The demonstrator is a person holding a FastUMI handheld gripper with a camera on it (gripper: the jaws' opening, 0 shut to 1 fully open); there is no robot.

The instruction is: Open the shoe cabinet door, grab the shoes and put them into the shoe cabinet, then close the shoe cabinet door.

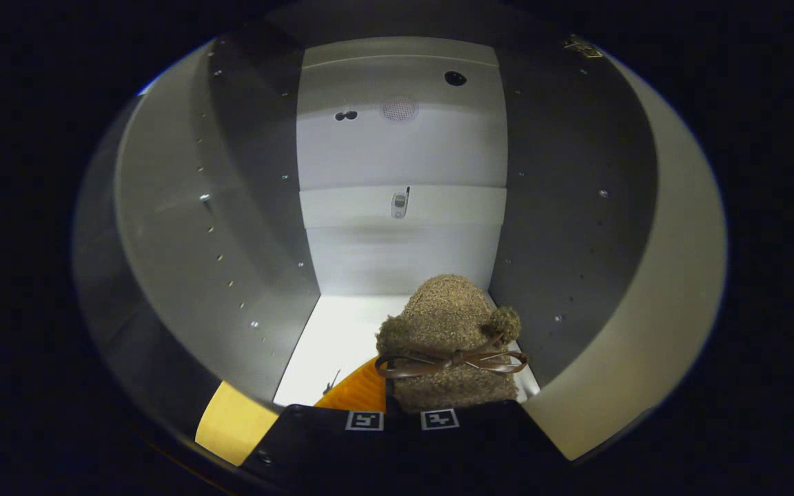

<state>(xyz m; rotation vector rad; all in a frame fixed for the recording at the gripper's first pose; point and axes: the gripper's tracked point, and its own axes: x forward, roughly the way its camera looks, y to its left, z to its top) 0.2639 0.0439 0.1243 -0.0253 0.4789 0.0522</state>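
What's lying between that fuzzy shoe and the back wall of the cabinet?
Nothing: in the gripper view, bare white cabinet floor runs from the fuzzy brown shoe, held at the gripper, to the back wall.

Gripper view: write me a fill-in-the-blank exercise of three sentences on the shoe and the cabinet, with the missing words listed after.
1. The fuzzy brown slipper carries a thin brown leather ____ tied across its top.
2. The slipper sits just ahead of the tongs, over the pale ____ of the white shoe cabinet.
3. Beside the slipper, next to the tongs, shows a ribbed sole coloured ____.

Missing words: bow; floor; orange
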